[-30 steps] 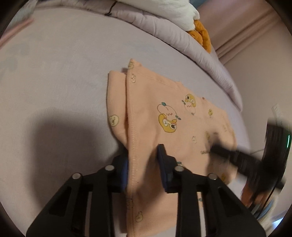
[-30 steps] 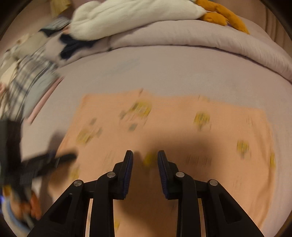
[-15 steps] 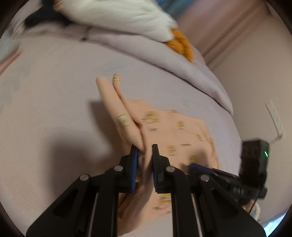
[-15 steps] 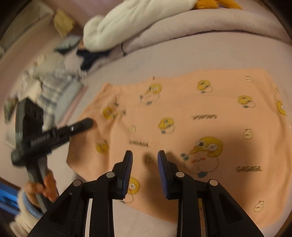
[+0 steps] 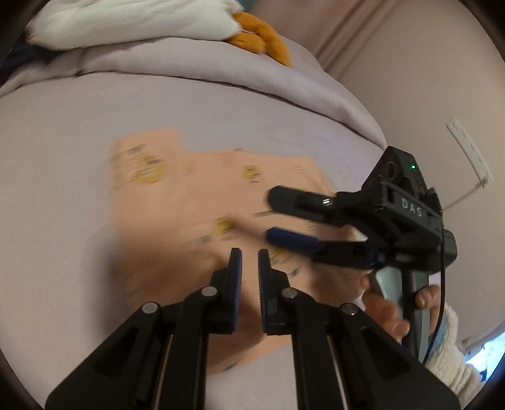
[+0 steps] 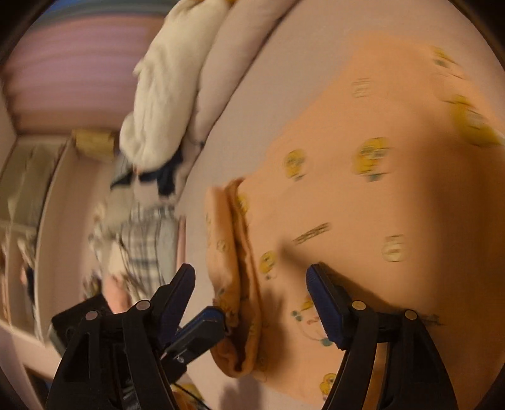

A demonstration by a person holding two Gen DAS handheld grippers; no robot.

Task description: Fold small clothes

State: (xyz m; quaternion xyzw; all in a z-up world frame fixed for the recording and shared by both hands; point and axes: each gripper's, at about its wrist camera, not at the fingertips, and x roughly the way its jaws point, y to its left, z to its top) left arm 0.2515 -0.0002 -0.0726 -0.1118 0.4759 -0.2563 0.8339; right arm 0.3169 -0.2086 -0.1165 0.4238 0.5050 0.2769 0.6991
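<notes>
The left hand-held gripper (image 5: 250,252) points steeply down at the bed, its blue pads nearly pressed together; its jaws have just been closing. The right wrist view shows its tip pinching the folded edge of the peach garment (image 5: 189,205), which stands up there as a doubled ridge. The right hand-held gripper (image 6: 251,269) comes in from the right in the left wrist view, rolled onto its side so that one finger sits above the other. It hovers low over the near right part of the garment. Its jaws have just been opening and stand spread wide. In its own view the raised ridge lies between the two fingers, but neither pad presses on it. A hand (image 5: 388,312) in a fluffy white sleeve (image 5: 451,356) wraps the grey handle, and a thin black cable (image 5: 442,284) hangs past it. The garment, printed with yellow cartoon figures, lies mostly flat in the middle of the lilac bed sheet (image 5: 63,157), with one flap sticking out at its far left corner; motion blur smears the print. Behind it a rolled lilac duvet (image 5: 221,56) runs along the bed, carrying a white plush toy (image 5: 126,19) with orange feet. A pile of clothes (image 6: 148,239), one piece plaid, lies beyond the garment's folded edge. A pink curtain (image 5: 315,28) and a wall socket (image 5: 470,148) lie to the right.
</notes>
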